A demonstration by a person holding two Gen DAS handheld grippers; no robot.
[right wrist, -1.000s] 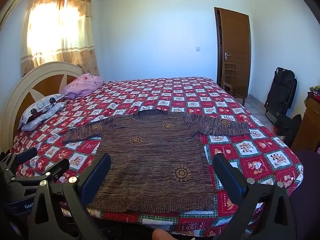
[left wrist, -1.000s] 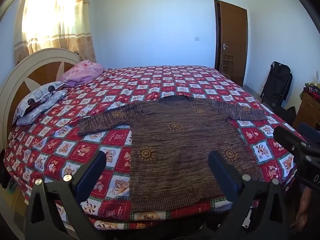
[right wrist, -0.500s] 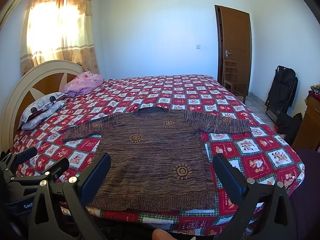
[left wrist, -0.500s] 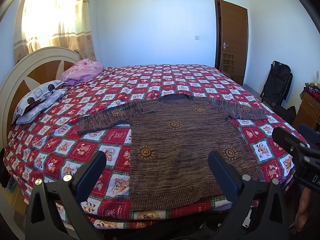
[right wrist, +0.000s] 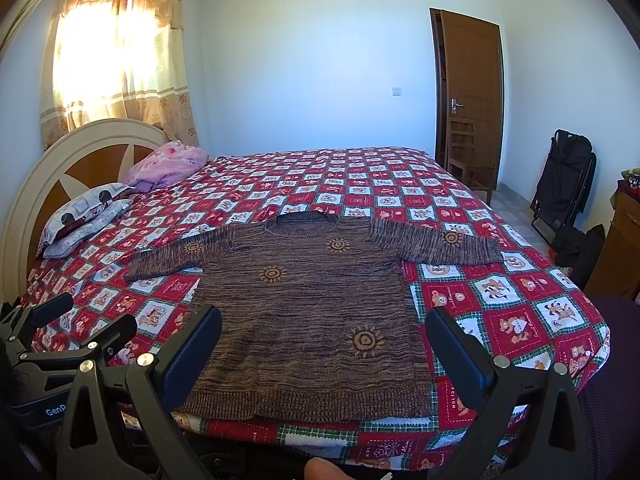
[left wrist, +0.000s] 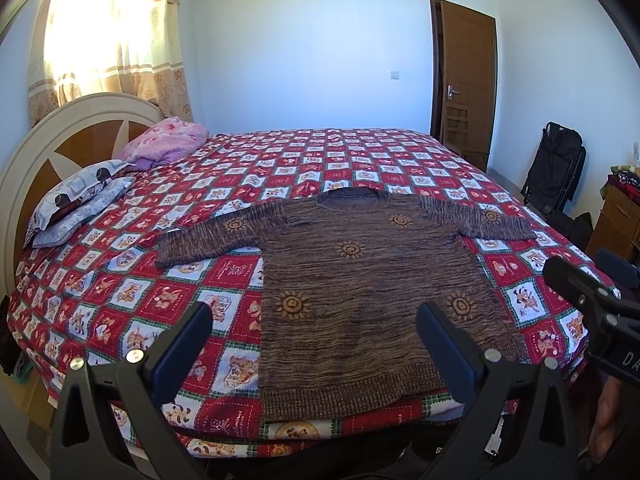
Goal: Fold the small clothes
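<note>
Brown knitted sweater with orange sun motifs lies flat, face up, on red-and-white patchwork bedspread, hem at near edge of bed, neck toward far wall. Both sleeves spread out sideways. Unfolded.

Left gripper above near edge, fingers wide apart, nothing between them, clear of sweater. Right gripper likewise spread wide, empty, apart from fabric.

Pillows by round headboard. Pink bundle beside them. Curtain sunlit. Brown door in far corner.

A coarse knit sweater is lying on a printed cloth bedspread; the wooden door is looking matt.
</note>
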